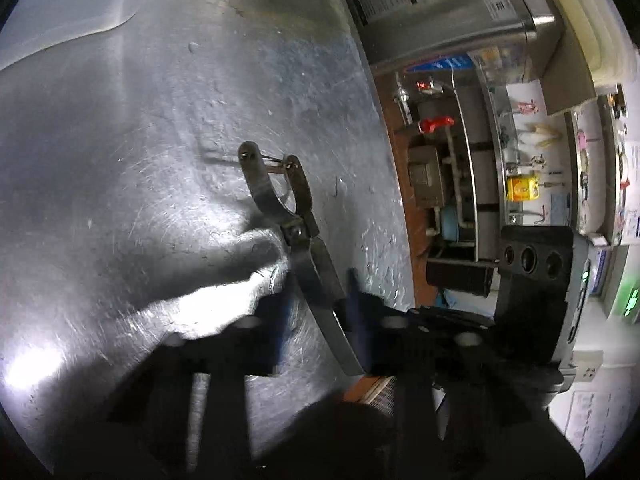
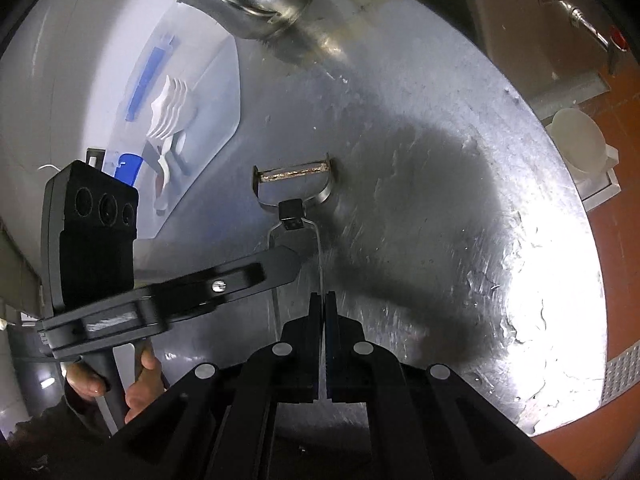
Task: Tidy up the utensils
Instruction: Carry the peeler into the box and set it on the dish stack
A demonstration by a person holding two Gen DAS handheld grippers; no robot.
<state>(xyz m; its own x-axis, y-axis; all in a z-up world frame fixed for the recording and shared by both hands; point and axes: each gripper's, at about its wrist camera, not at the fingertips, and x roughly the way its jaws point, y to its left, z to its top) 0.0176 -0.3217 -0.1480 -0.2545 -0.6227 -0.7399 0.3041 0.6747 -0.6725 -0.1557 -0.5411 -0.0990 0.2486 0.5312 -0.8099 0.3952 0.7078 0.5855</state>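
Now right claw (image 2: 323,300) pinches peeler (image 2: 294,192) handle.

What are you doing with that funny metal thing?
A person holds a gripper in each hand over a steel table. The right gripper is shut on a Y-shaped metal peeler by its handle. The left gripper sits open around that handle. A white bin with utensils waits nearby.
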